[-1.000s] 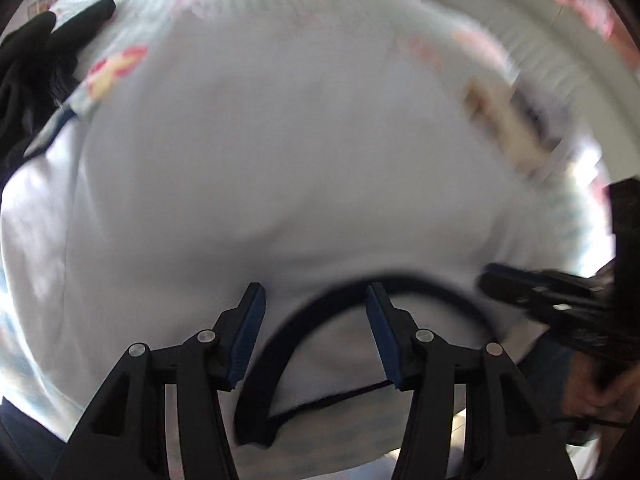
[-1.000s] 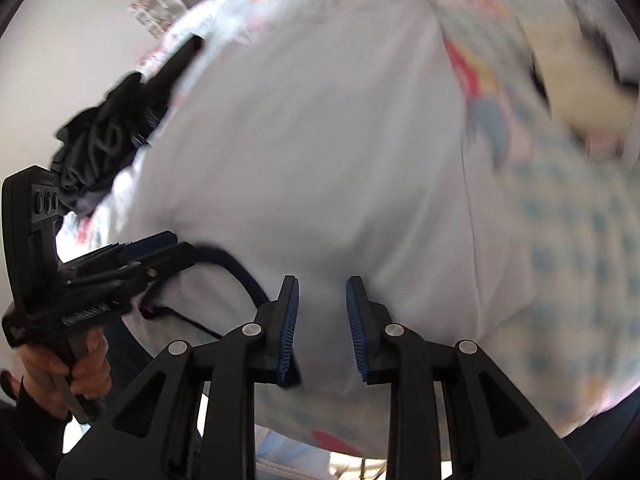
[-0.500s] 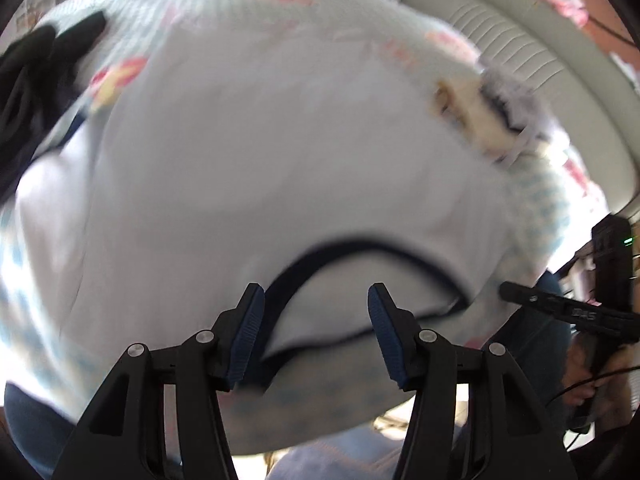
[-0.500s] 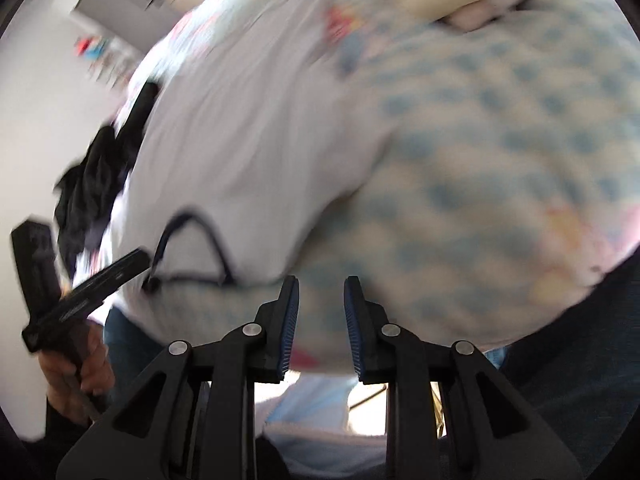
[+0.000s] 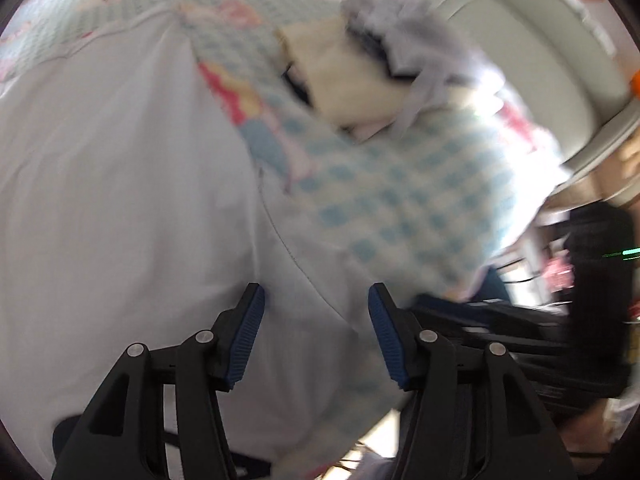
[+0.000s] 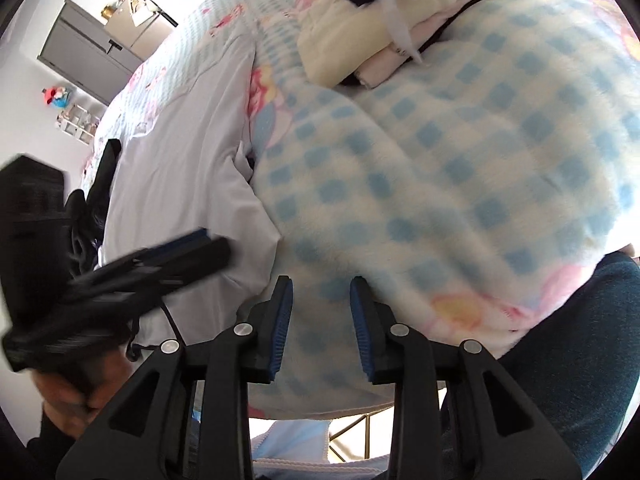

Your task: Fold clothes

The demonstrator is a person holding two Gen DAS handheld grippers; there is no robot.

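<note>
A white shirt (image 5: 120, 200) lies spread on a blue-checked blanket (image 5: 400, 200); the right wrist view shows the shirt (image 6: 180, 168) to the left of the blanket (image 6: 460, 168). My left gripper (image 5: 316, 320) hovers over the shirt's right edge. Its jaws are closing but still stand apart, and the cloth lies below them, not pinched. It shows blurred in the right wrist view as the left gripper (image 6: 160, 256). My right gripper (image 6: 320, 312) hangs over the blanket with its jaws opening and nothing between them. The right gripper (image 5: 500, 328) is a dark blur at the left view's right edge.
A stack of folded cream and pink clothes (image 6: 348, 48) sits further back on the blanket. A black garment (image 6: 92, 200) lies at the shirt's far left. A grey cabinet (image 6: 88, 52) stands behind. A person's jeans-clad leg (image 6: 580, 340) is at the bed's near edge.
Both grippers have swept to the right across the bed. The shirt's dark collar has left the left view. My right gripper went from over the shirt to over the blanket, jaws slightly wider.
</note>
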